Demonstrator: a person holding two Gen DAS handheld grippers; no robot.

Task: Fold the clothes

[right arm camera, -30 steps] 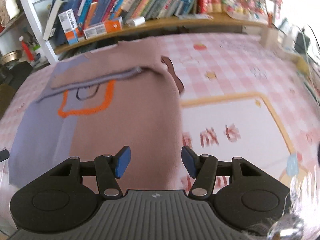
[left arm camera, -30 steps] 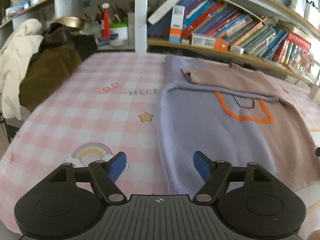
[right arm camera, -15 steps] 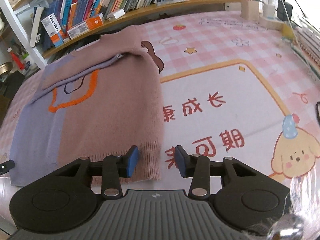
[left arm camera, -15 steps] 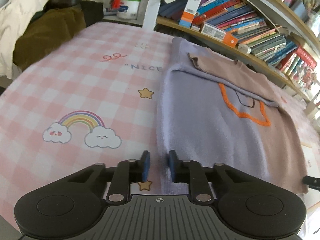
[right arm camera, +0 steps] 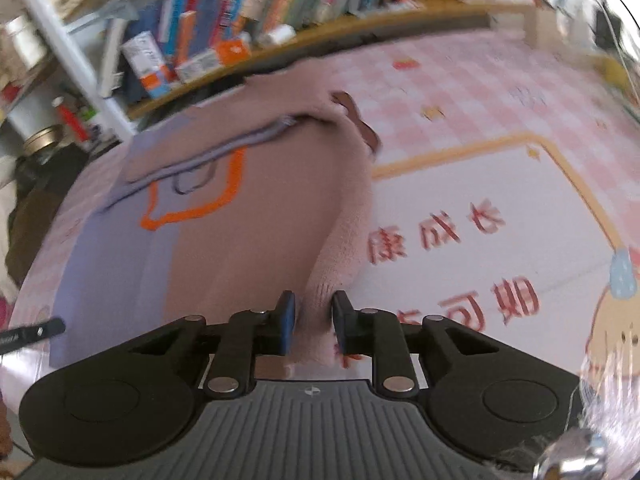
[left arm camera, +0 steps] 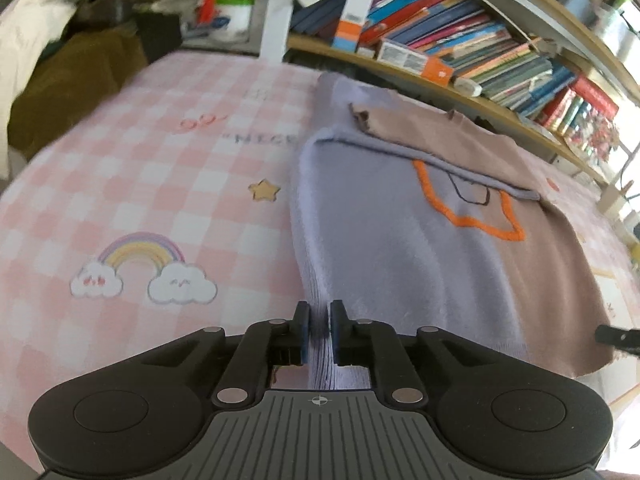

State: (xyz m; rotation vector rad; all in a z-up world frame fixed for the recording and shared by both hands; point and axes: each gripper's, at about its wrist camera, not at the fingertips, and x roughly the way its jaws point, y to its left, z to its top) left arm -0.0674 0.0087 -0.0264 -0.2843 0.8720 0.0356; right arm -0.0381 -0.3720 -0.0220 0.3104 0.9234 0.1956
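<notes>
A knit sweater (left arm camera: 400,248), lavender on its left half and dusty pink on its right with an orange outline on the chest, lies flat on the pink checked tablecloth (left arm camera: 160,184), its top part folded down. My left gripper (left arm camera: 319,320) is shut on the lavender near-left hem corner, which rises in a ridge between the pads. In the right wrist view the sweater (right arm camera: 260,232) shows its pink side. My right gripper (right arm camera: 313,316) is closing on the pink near-right hem corner, and the bunched fabric is pinched between its blue pads.
A bookshelf (left arm camera: 460,52) full of books runs along the table's far edge, with a white post (left arm camera: 276,8) in it. Heaped coats (left arm camera: 60,92) lie off the far left. A printed mat (right arm camera: 500,240) covers the table right of the sweater.
Both grippers came down to the sweater's near hem corners and closed on them. The fabric at each corner now lifts into the jaws.
</notes>
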